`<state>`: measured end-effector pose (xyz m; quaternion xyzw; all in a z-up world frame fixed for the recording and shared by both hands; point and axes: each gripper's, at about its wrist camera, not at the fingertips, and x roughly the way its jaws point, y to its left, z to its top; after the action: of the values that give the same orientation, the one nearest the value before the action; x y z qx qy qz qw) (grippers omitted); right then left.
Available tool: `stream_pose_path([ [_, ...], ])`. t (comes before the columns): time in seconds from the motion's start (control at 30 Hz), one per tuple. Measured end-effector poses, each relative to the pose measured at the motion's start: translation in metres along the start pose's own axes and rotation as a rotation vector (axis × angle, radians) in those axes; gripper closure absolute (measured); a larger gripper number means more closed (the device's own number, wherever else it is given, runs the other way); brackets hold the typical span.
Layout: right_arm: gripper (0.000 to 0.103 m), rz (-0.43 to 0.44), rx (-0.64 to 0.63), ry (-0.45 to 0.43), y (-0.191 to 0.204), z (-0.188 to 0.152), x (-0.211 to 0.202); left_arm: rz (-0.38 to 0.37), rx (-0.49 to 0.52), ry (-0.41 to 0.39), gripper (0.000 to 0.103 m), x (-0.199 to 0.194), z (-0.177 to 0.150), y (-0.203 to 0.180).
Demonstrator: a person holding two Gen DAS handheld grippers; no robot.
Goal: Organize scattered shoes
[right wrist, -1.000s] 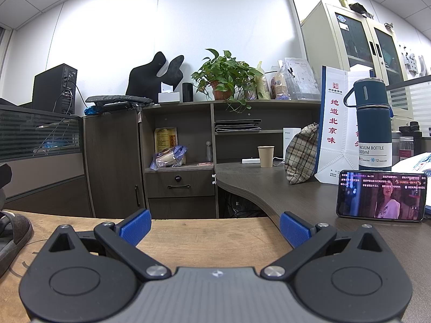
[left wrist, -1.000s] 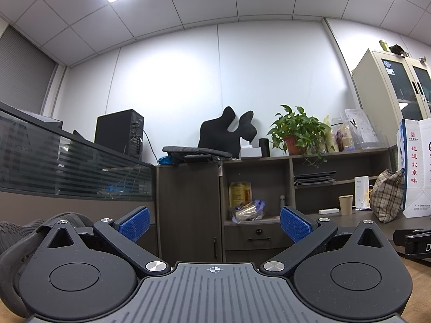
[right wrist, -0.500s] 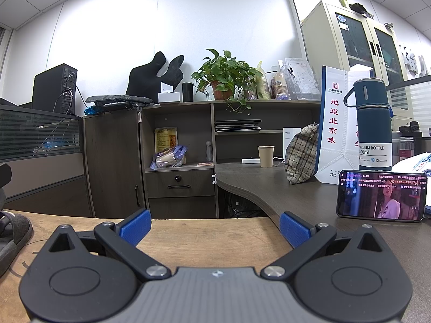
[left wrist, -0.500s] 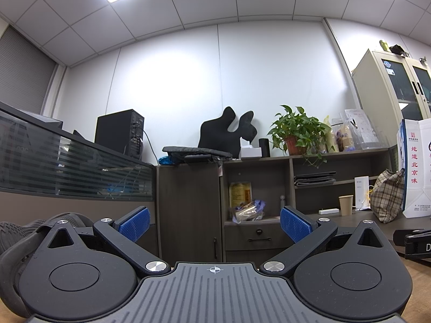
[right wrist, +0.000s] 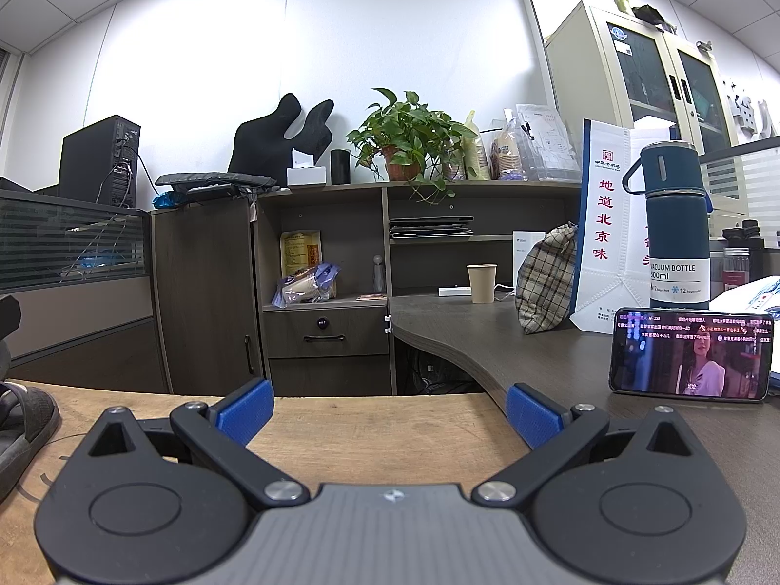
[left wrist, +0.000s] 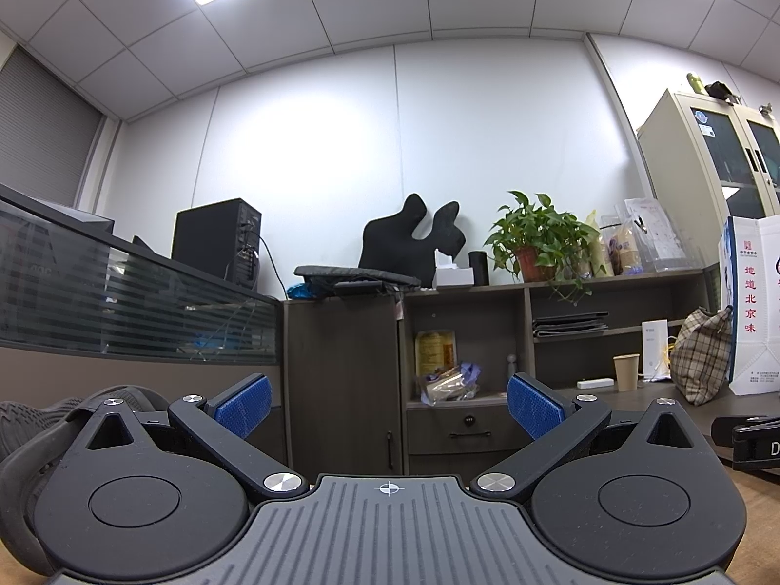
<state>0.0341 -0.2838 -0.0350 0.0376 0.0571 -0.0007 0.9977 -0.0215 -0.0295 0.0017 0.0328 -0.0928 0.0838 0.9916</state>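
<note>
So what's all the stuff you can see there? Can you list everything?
Sandal: one, dark grey, far left on the wooden table.
Phone: one, screen lit, propped on the dark desk.
Vacuum bottle: one, blue, behind the phone.
Paper bag: one, white with red characters, beside the bottle.
Checked bag: one, left of the paper bag.
Paper cup: one, beige, on the desk.
Potted plant: one, green, on the shelf top.
Left gripper: open, blue pads.
Right gripper: open, blue pads.

Sandal [right wrist: 22,421] on wooden table [right wrist: 370,419] at far left, phone [right wrist: 691,361] on desk at right, cabinet [right wrist: 204,292] behind.
</note>
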Motion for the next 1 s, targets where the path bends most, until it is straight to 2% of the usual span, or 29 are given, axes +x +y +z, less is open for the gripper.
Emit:
stream_pose_path([
  [1.0, 0.000, 0.009, 0.003, 0.002, 0.0003, 0.0001, -0.0015, -0.001, 0.005, 0.002, 0.000, -0.0007, 0.0001, 0.0026],
])
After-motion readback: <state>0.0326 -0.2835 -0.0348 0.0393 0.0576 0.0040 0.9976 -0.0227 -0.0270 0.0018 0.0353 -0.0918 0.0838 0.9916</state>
